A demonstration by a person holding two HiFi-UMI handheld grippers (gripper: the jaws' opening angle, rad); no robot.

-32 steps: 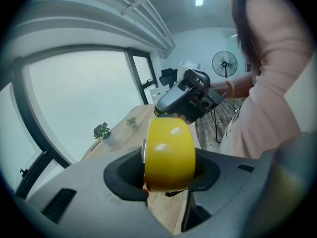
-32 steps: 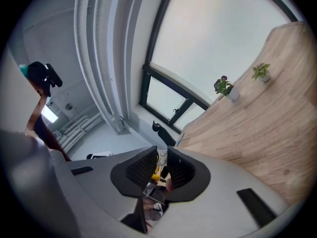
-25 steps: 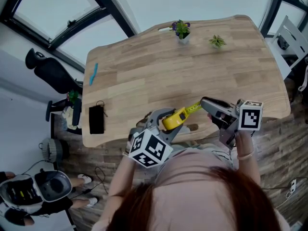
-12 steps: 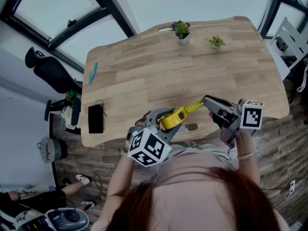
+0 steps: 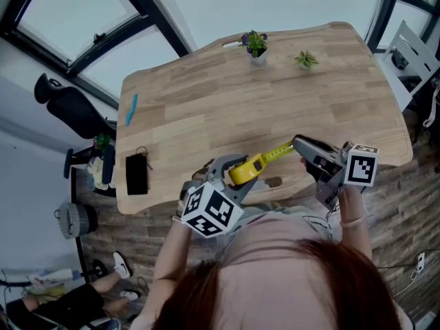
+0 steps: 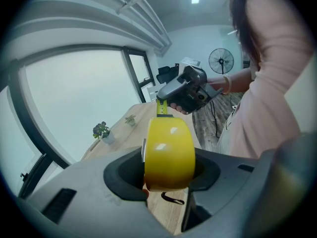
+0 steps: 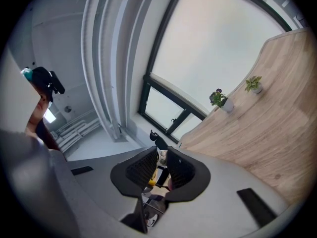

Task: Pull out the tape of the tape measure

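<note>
**Right claw (image 5: 298,144) nips tape (image 5: 278,152), left claw (image 5: 237,172) clamps case (image 6: 168,152)**

Yellow case sits clenched in the left claw over the table's (image 5: 206,102) near edge. A short tape run reaches the right claw, pinched on it. Hold the case steady, draw straight along the tape's line, no twist, firm grip.

Yellow tape measure (image 6: 169,152) clamped in the left gripper (image 6: 168,181)
Its tape (image 6: 161,108) runs up to the right gripper (image 6: 164,96), held over a wooden table (image 6: 130,133) with small potted plants (image 6: 101,131).
</note>
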